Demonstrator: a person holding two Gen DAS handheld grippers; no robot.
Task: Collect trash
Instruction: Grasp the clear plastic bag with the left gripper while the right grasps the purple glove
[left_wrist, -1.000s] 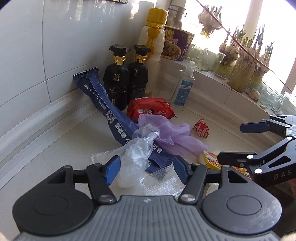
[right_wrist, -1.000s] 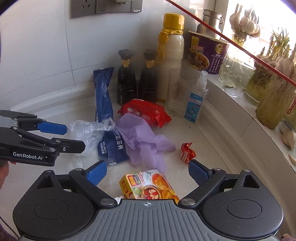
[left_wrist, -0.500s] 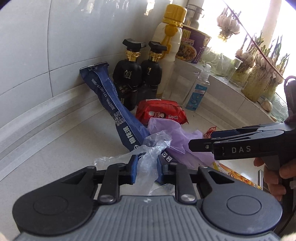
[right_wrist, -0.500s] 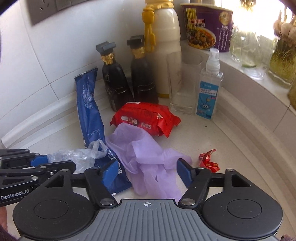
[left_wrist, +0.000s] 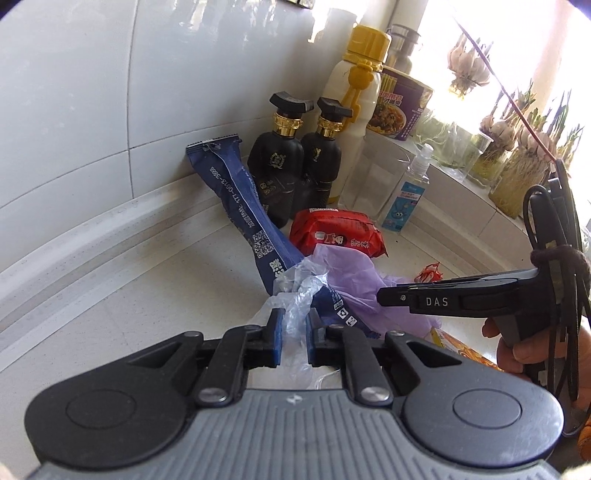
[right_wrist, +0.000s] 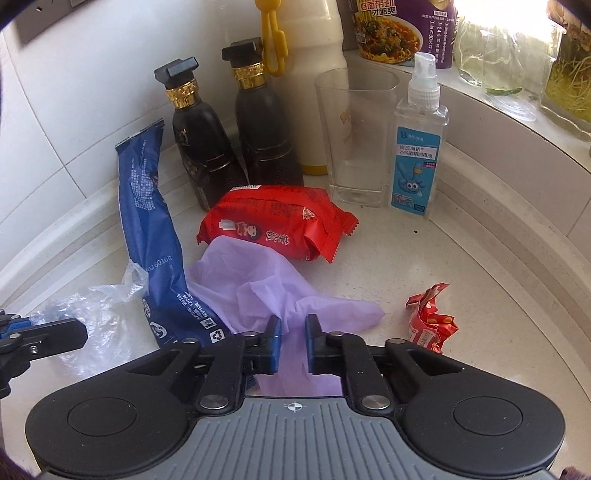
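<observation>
My left gripper (left_wrist: 294, 334) has just been closing its jaws, and they now pinch a crumpled clear plastic bag (left_wrist: 295, 295); the film bunches up between the blue pads and its lower part is hidden behind my own black frame. My right gripper (right_wrist: 293, 339) has likewise just been closing, and its jaws now clamp a fold of the soft, matte purple glove (right_wrist: 258, 288), whose far end disappears under the gripper body. In the left view that gripper shows only as a dark flat bar from the side, held by a hand (left_wrist: 517, 350) partly cut off at the edge.

All the trash lies on the pale speckled surface (right_wrist: 480, 258). A long blue wrapper (right_wrist: 147, 206), glossy and creased, runs with its long axis from the tiled wall toward me, its serrated far end leaning up by the wall and its near end tucked beneath the glove and bag. A puffy red packet (right_wrist: 273, 225) lies crosswise, touching the glove's far edge. A small crumpled red wrapper (right_wrist: 430, 317) sits apart to the right. A yellow-orange box (left_wrist: 465, 350) is mostly hidden behind the right gripper in the left view.

Behind stand two black bottles (right_wrist: 207, 147) with gold collars, a cream bottle (right_wrist: 314, 74) cut off at the top, a clear square glass (right_wrist: 354, 136) and a small spray bottle (right_wrist: 419, 140). The window ledge beyond is washed out by glare.
</observation>
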